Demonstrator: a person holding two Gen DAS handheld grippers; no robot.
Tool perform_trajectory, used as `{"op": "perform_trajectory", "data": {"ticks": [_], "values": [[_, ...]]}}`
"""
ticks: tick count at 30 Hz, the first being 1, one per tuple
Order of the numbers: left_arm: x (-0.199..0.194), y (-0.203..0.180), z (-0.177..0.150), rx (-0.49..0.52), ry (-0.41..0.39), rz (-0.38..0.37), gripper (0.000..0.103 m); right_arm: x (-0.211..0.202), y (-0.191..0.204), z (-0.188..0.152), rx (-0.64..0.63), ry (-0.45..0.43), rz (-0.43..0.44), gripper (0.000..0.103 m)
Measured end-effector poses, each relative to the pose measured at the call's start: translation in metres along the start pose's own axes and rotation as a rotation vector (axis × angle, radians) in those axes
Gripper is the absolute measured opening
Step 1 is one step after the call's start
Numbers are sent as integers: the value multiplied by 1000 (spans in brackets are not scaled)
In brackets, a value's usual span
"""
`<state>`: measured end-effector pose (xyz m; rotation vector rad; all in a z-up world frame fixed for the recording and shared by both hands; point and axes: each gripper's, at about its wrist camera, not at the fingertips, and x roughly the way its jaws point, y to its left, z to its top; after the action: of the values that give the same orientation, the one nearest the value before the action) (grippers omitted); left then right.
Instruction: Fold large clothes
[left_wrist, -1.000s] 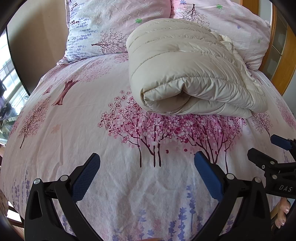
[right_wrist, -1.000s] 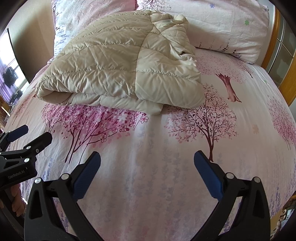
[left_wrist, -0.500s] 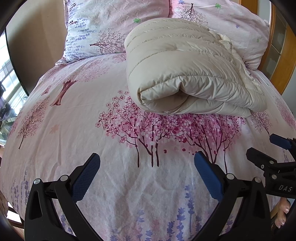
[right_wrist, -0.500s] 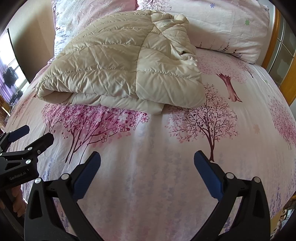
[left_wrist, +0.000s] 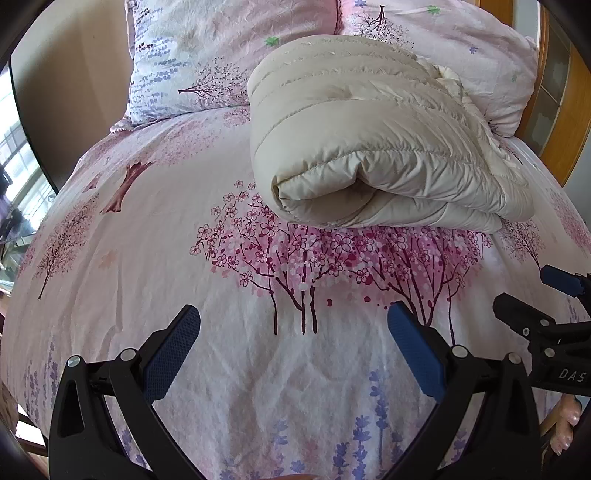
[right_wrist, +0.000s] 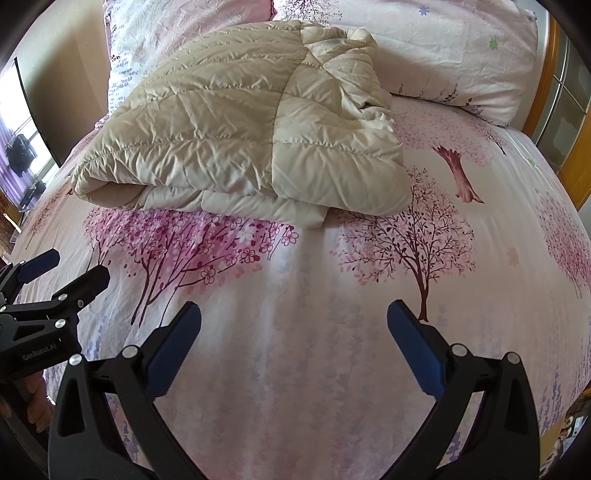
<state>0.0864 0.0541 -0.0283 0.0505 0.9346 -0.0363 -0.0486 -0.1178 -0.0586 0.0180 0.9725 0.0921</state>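
Note:
A cream quilted down jacket (left_wrist: 373, 136) lies folded into a thick bundle on the bed, near the pillows; it also shows in the right wrist view (right_wrist: 240, 133). My left gripper (left_wrist: 293, 325) is open and empty, held over the bedsheet well short of the jacket. My right gripper (right_wrist: 293, 325) is open and empty too, over the sheet in front of the jacket's right end. The right gripper also shows at the right edge of the left wrist view (left_wrist: 532, 295), and the left gripper at the left edge of the right wrist view (right_wrist: 62, 269).
The bed (left_wrist: 147, 258) has a pink sheet printed with blossom trees. Two matching pillows (left_wrist: 192, 55) (right_wrist: 443, 48) lie behind the jacket. A wooden headboard (left_wrist: 565, 122) stands at the right. A window is at the far left.
Both grippers have drifted slightly; the jacket sits a little to the left and lower in the left wrist view. Both stay open and the jacket has not moved on the bed.

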Motion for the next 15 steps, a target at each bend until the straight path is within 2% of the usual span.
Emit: {"op": "perform_trajectory", "data": {"ticks": [15], "values": [[1, 2, 0, -3, 3, 4, 102, 0, 1, -1, 2, -2, -1, 101]]}}
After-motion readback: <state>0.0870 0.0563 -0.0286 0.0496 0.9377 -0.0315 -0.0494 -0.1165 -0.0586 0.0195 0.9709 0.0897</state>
